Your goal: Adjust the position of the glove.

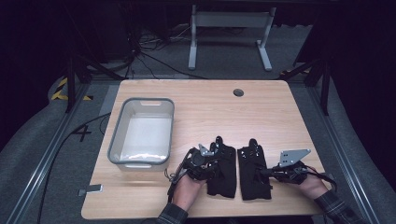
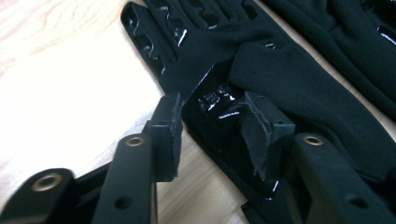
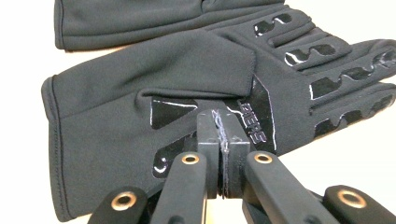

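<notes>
Gloves [image 1: 238, 170] lie on wooden table [image 1: 261, 112]; dark room; grey bin [image 1: 142, 131] beside.

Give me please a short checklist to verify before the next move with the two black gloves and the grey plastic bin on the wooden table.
1. Left gripper open, jaws astride the edge of the left black fabric glove: ok.
2. Right gripper closed: ok; whether it pinches the right black fabric glove cannot tell, the pads meet with nothing visible between.
3. Gloves lying flat, side by side, apart: ok.
4. Grey plastic bin with white inside is empty and upright: ok.
5. Light wooden table between gloves and bin free of obstacles: ok.
</notes>
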